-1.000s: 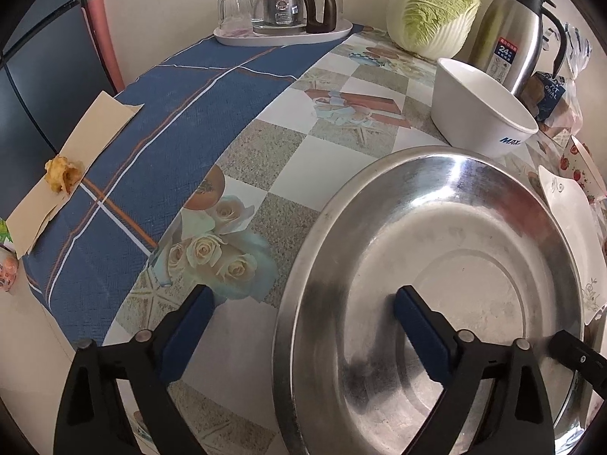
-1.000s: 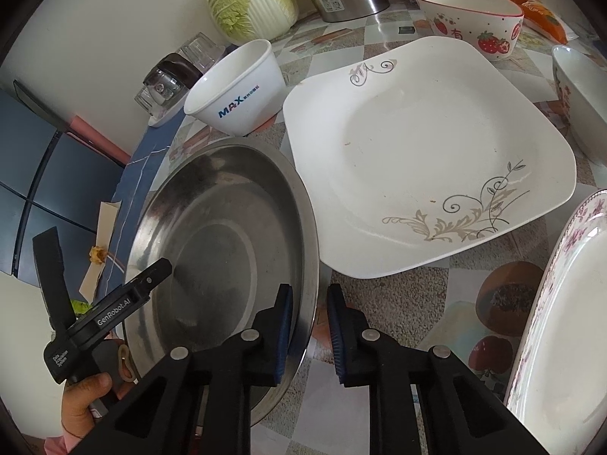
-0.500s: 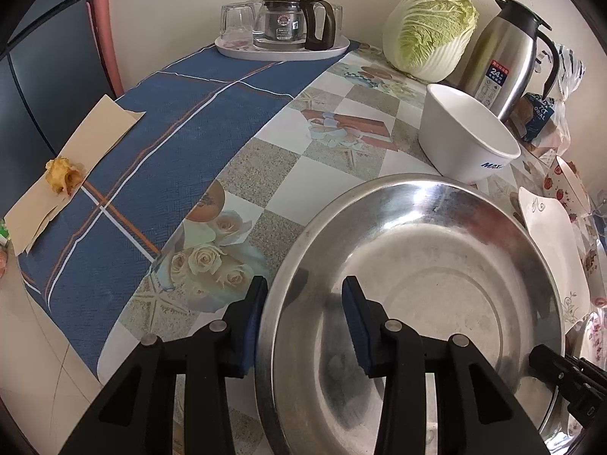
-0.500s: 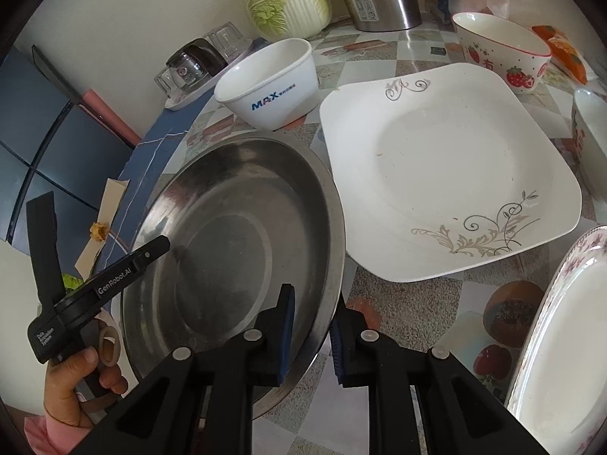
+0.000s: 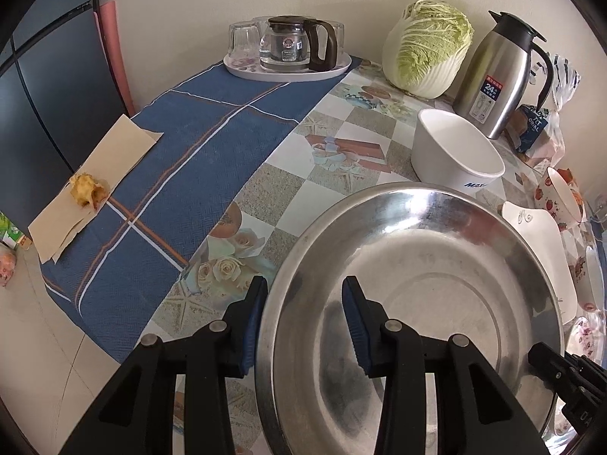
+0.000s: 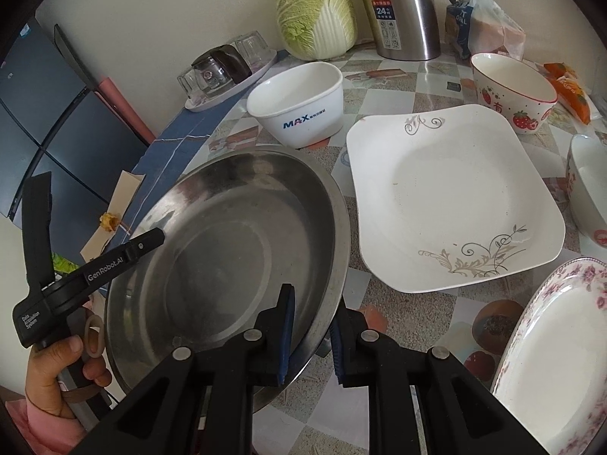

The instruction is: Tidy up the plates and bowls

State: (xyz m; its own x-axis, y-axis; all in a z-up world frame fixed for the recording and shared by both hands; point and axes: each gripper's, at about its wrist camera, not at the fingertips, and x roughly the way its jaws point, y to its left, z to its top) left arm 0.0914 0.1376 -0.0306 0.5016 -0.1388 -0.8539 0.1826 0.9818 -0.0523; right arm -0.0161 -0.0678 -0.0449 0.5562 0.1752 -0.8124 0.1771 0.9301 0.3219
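A large steel basin [image 5: 436,303] is held at two sides of its rim. My left gripper [image 5: 303,284] is shut on its left rim, one pad inside and one outside. My right gripper [image 6: 313,299] is shut on the near right rim of the steel basin [image 6: 227,235]. A white square plate [image 6: 451,197] with a grey vine print lies just right of the basin. A white bowl marked MAX [image 6: 299,110] stands behind it. A strawberry bowl [image 6: 512,98], another bowl [image 6: 588,197] and a pink-flowered plate [image 6: 550,360] are further right.
At the back wall stand a cabbage [image 5: 428,49], a steel thermos [image 5: 497,76], a bagged loaf [image 6: 485,26] and a tray with a glass pot and glasses [image 5: 288,64]. A blue cloth [image 5: 182,174] covers the left, with paper and a food scrap [image 5: 87,189] on it.
My left gripper, wide open a second ago, has closed on the basin's rim. Both grippers have risen a little with the basin between them.
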